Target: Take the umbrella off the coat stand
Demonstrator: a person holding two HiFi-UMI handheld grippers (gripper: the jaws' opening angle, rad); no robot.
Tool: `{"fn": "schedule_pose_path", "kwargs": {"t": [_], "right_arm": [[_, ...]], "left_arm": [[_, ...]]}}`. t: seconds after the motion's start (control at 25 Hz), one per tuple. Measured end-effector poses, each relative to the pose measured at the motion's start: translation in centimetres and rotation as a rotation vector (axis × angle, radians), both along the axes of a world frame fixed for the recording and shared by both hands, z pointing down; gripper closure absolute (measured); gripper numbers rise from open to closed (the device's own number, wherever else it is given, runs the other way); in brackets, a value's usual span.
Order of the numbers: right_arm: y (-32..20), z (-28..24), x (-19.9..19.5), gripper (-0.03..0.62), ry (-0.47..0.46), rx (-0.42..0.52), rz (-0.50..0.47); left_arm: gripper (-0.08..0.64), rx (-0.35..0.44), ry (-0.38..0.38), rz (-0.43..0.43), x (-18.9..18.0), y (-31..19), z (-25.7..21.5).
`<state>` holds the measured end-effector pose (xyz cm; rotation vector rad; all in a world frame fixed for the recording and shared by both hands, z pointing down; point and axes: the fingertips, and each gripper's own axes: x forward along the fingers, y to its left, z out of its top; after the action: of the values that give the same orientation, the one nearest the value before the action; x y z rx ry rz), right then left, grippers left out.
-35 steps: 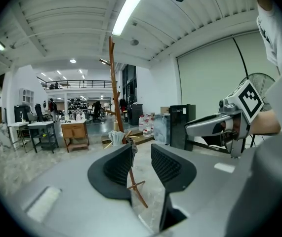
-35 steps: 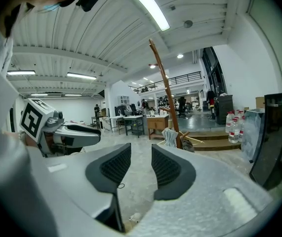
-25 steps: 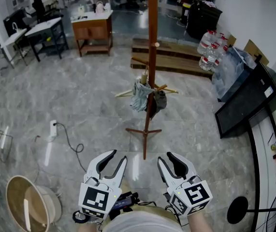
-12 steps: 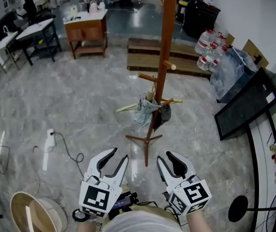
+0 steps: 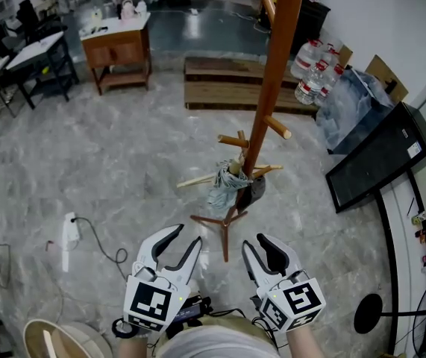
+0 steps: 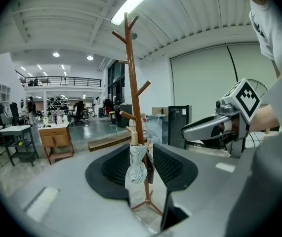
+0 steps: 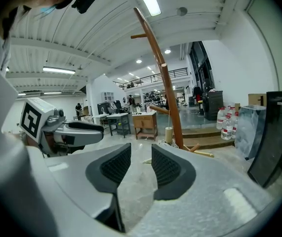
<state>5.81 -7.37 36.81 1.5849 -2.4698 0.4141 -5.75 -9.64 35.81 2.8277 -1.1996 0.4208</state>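
The left gripper [image 5: 183, 239] was empty and its jaws were opening, the ribbed black pads already well apart. Its own view looked through that gap at the umbrella [image 6: 137, 164], which stood far beyond the jaws and touched neither pad. The right gripper [image 5: 257, 243] was level with it and just beside it. Its jaws stood a moderate way apart, narrower than the left pair, with only bare floor showing between them. Both grippers were held low in front of the person and pointed slightly downward toward the coat stand [image 5: 272, 73], and each showed its marker cube to the head view.

The umbrella was folded, pale grey-blue, with a light-coloured handle at its top. It hung from one of the low pegs of the coat stand, close against the pole, on the side of the left gripper. A dark item [image 5: 251, 192] hung just beside it on the other side of the pole. Both were well apart from the grippers.

The coat stand was a tall brown wooden pole with short pegs angled out at several heights, on splayed feet on the grey marble floor [image 5: 123, 162]. Beyond it lay low wooden platforms [image 5: 220, 88]. A wooden table [image 5: 116, 47] stood to the left of these, and a cluster of large water bottles [image 5: 309, 69] to the right. A black flat panel [image 5: 380, 159] leaned at the right, and a white power strip [image 5: 69, 230] with its cable lay on the floor to the left.
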Motion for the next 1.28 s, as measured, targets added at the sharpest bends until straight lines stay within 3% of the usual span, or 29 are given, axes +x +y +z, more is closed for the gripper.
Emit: {"fn": "schedule_pose_path", "kwargs": {"t": [0.6, 1.28], "right_arm": [[-4.2, -0.1, 0.2, 0.466, 0.003, -0.003, 0.101], [-7.8, 0.0, 4.9, 0.465, 0.01, 0.0, 0.089]], "left_arm": [[0.388, 0.01, 0.018, 0.132, 1.8, -6.2, 0.7], [0.35, -0.016, -0.02, 0.15, 8.8, -13.0, 4.6]]}}
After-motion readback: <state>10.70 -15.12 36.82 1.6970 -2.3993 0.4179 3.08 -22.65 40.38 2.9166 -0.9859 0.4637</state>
